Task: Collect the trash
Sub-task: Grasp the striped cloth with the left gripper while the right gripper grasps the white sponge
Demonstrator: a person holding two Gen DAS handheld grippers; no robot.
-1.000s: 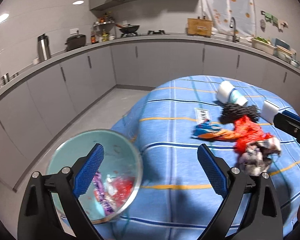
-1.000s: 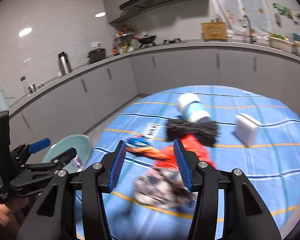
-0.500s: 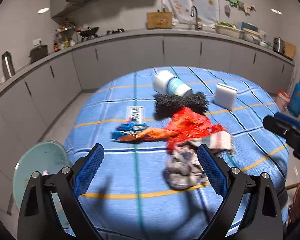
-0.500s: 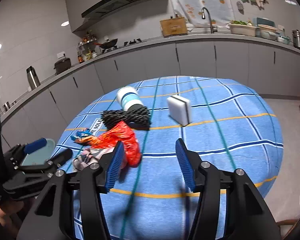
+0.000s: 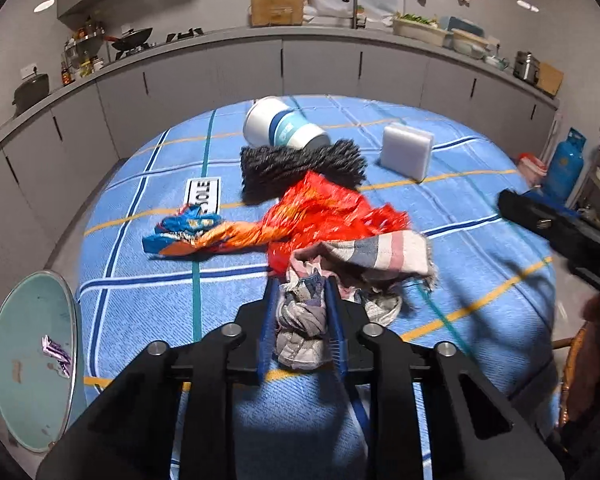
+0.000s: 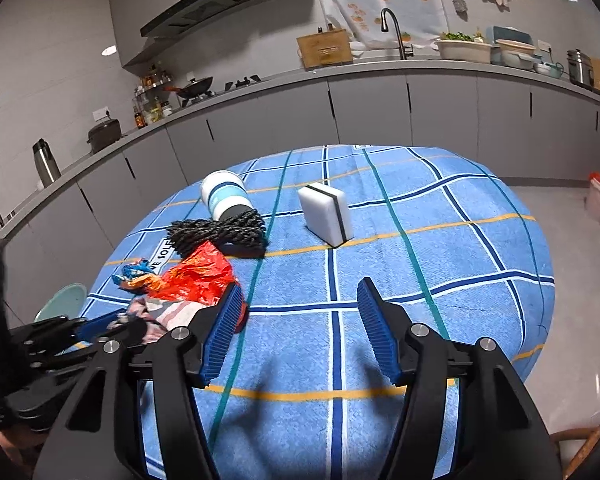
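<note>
To the far left of the left gripper (image 5: 302, 304), below the table's edge, stands a pale green bin (image 5: 4, 364); inside it lie a purple wrapper (image 5: 56, 354) and a few small specks, and the rest of its inner wall is bare. Ahead and left of the gripper, on the blue checked tablecloth (image 5: 148, 304), lies a blue and orange snack wrapper (image 5: 192, 234), touching a crumpled red plastic bag (image 5: 320, 212). The left gripper's jaws have just been closing, and its 2 blue pads now press on a bunched grey and striped rag (image 5: 300, 312), which lies on the cloth against the red bag. Beyond the bag sits a black knitted scrubber (image 5: 300, 164), and behind it a white and blue tub (image 5: 280, 126) lies on its side; what it holds cannot be seen. Ahead and right stands a white sponge block (image 5: 406, 152). At the far right the right gripper (image 6: 298, 320) hangs over bare cloth, jaws apart and still widening slightly, with nothing between them. From its own view the red bag touches its left finger's outer side, the sponge stands straight ahead, and the bin's rim shows low at the left, partly hidden.
</note>
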